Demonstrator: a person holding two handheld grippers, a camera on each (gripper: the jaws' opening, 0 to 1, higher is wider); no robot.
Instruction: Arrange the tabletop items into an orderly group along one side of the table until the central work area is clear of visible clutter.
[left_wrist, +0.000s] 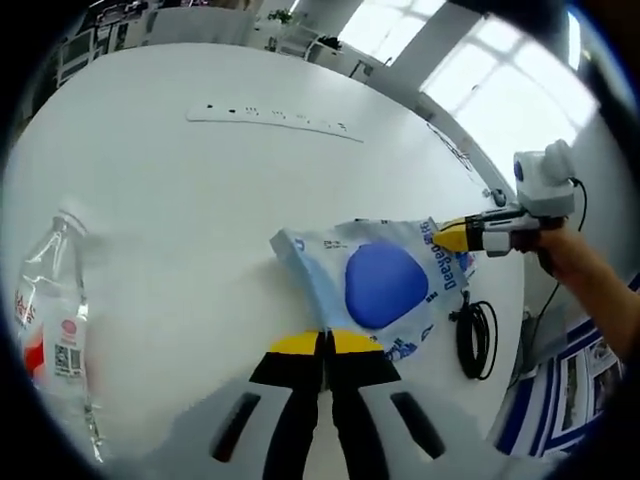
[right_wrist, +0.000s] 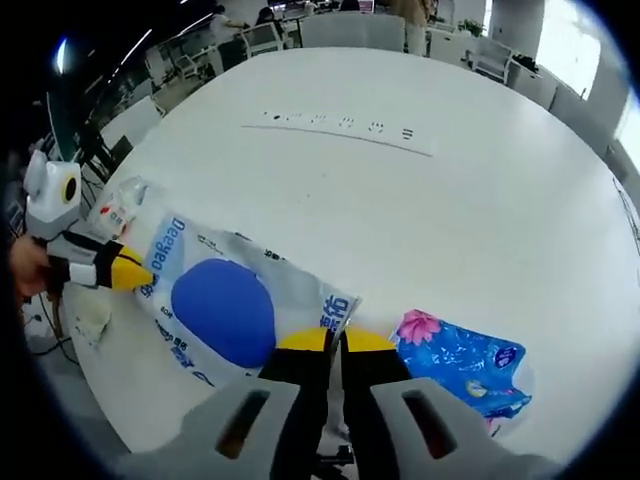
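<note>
On the white table (left_wrist: 200, 180) of a bright office, both grippers' jaws clamp the tissue pack (left_wrist: 375, 285).

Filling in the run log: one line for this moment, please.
left hand-held gripper: shut on tissue pack | right hand-held gripper: shut on tissue pack | bottle: lying on table

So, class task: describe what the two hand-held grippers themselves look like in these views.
Each gripper has two black jaws with yellow tips and pale grey bodies bearing dark slots. In the left gripper view its own gripper rises from below; the right gripper enters from the side, with a black-and-white striped section behind its yellow tip. The left gripper looks the same from the right gripper view.
</note>
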